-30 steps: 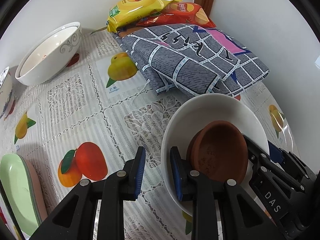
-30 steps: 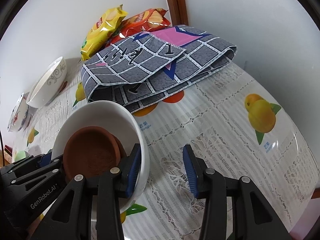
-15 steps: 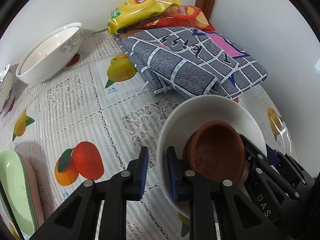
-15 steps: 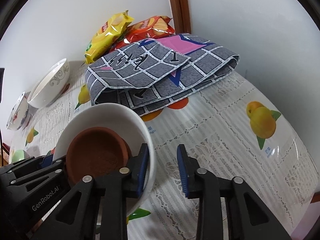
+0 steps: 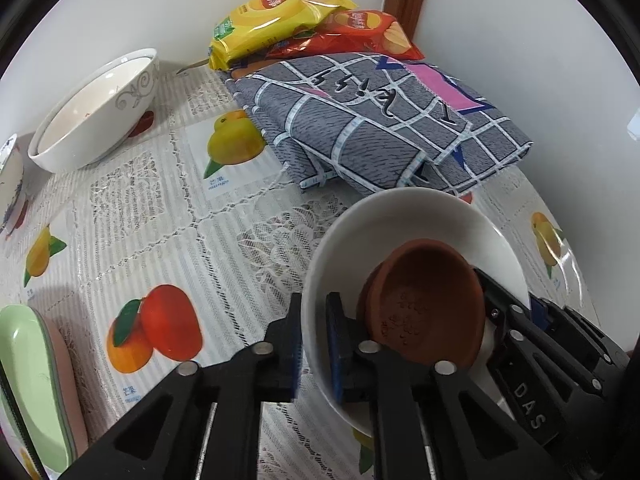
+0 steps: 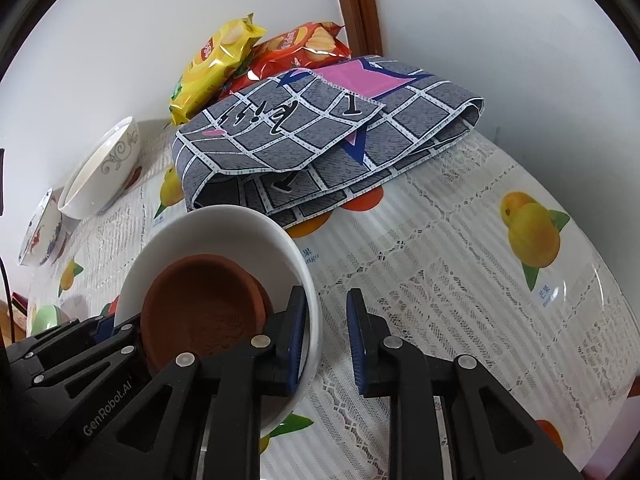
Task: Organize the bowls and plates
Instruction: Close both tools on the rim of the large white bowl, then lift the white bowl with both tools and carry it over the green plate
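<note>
A white bowl [image 5: 404, 216] holds a small brown clay bowl [image 5: 424, 304] and sits on the fruit-print tablecloth. My left gripper [image 5: 314, 336] straddles its left rim, one finger outside and one inside, nearly shut on the rim. My right gripper [image 6: 326, 332] straddles the opposite rim of the white bowl [image 6: 224, 228], with the clay bowl [image 6: 200, 300] beside its left finger. A gap still shows between its right finger and the rim. A larger white patterned bowl [image 5: 96, 112] stands at the back left, also seen in the right wrist view [image 6: 104, 168].
A folded grey checked cloth [image 5: 376, 120] lies just behind the white bowl, with chip bags [image 5: 280, 12] in the corner behind it. Green and pink plates [image 5: 32, 376] lie at the left edge. A blue-patterned bowl [image 6: 40, 232] sits far left. Walls close the back and right.
Both grippers have closed in on the white bowl's rim from wide open. The bowl has barely moved.
</note>
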Action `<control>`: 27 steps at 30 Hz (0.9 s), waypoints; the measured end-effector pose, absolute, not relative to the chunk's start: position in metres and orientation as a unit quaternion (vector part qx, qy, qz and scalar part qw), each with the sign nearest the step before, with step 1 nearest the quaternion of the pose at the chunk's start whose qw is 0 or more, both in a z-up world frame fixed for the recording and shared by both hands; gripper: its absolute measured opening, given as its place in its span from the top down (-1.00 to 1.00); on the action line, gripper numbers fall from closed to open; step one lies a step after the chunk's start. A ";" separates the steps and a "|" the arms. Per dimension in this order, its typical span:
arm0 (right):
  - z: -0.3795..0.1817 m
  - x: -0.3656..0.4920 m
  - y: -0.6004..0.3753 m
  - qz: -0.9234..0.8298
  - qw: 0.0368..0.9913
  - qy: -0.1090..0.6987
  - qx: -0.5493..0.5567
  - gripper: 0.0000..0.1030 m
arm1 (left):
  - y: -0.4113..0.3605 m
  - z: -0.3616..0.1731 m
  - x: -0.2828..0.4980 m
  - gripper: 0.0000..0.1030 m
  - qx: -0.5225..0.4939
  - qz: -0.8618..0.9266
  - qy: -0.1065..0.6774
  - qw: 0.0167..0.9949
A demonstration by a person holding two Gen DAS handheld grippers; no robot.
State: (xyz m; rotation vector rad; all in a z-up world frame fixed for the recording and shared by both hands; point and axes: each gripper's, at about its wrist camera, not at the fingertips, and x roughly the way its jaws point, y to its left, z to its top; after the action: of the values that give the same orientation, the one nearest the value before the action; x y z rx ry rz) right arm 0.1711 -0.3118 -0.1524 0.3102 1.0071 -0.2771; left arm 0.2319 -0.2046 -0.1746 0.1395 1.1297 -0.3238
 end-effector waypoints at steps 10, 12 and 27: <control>-0.152 0.169 -0.314 -0.129 0.854 0.472 0.177 0.83 | -0.200 -0.174 0.232 0.82 0.044 -0.156 0.537 0.828; -0.152 0.168 -0.315 -0.128 0.853 0.472 0.180 0.83 | -0.200 -0.173 0.232 0.82 0.040 -0.158 0.539 0.826; -0.144 0.164 -0.308 -0.119 0.852 0.471 0.194 0.82 | -0.186 -0.166 0.224 0.82 0.047 -0.147 0.538 0.829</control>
State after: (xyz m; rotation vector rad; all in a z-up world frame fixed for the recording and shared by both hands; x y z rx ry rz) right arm 0.1637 -0.3080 -0.1442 0.4081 0.9918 -0.2512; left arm 0.2237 -0.1856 -0.1659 0.0988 1.1410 -0.3117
